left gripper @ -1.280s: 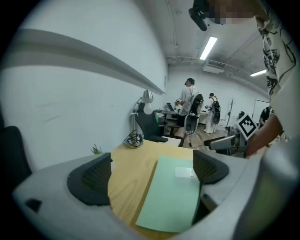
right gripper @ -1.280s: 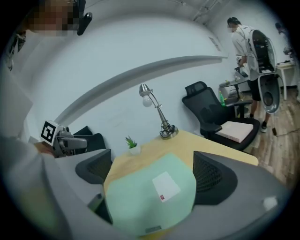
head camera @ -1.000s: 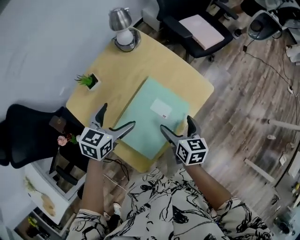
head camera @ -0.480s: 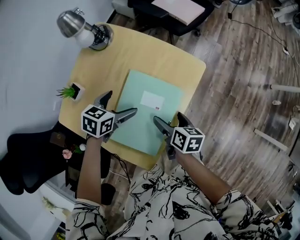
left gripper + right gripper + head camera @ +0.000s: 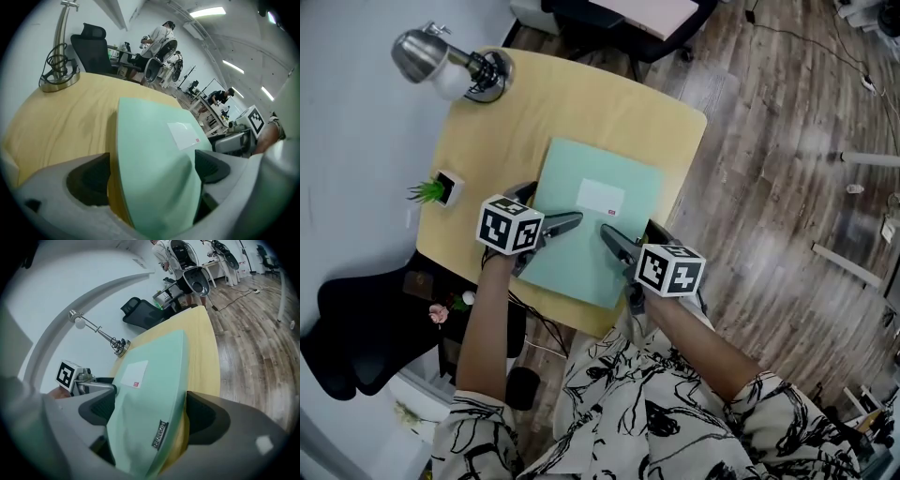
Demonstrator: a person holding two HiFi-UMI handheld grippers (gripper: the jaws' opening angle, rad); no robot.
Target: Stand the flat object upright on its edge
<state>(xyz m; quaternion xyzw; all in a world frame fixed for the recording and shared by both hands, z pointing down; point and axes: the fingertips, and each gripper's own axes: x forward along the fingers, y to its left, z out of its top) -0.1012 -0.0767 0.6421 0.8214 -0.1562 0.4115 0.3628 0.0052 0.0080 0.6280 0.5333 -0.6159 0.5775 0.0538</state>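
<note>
Head view: pale green mat [image 5: 595,220] found lying flat on the wooden worktop [image 5: 581,103], white label [image 5: 601,196] face up, near side close to the worktop's front edge. Not standing on its edge. Noted at the mat's near left corner: left gripper [image 5: 550,204]. Noted at its near right side: right gripper [image 5: 628,228]. Both angled downward, away from the person. Recorded at the far left corner of the worktop: desk lamp [image 5: 441,61]. At the left edge: small potted plant [image 5: 431,190]. Both well apart from the mat.

Left gripper view: fingers [image 5: 213,166] set wide apart, straddling the mat's corner. Left pad over bare wood, right pad over the green surface. No pad seen pressing on the mat; nothing gripped.

Right gripper view: fingers [image 5: 204,416] likewise apart, having just been closing a little, with the mat's right edge and its small dark tag [image 5: 160,434] between them. No pad seen pressing; no hold taken. Marker cube [image 5: 69,374] of the other gripper visible beyond the left finger.
</note>
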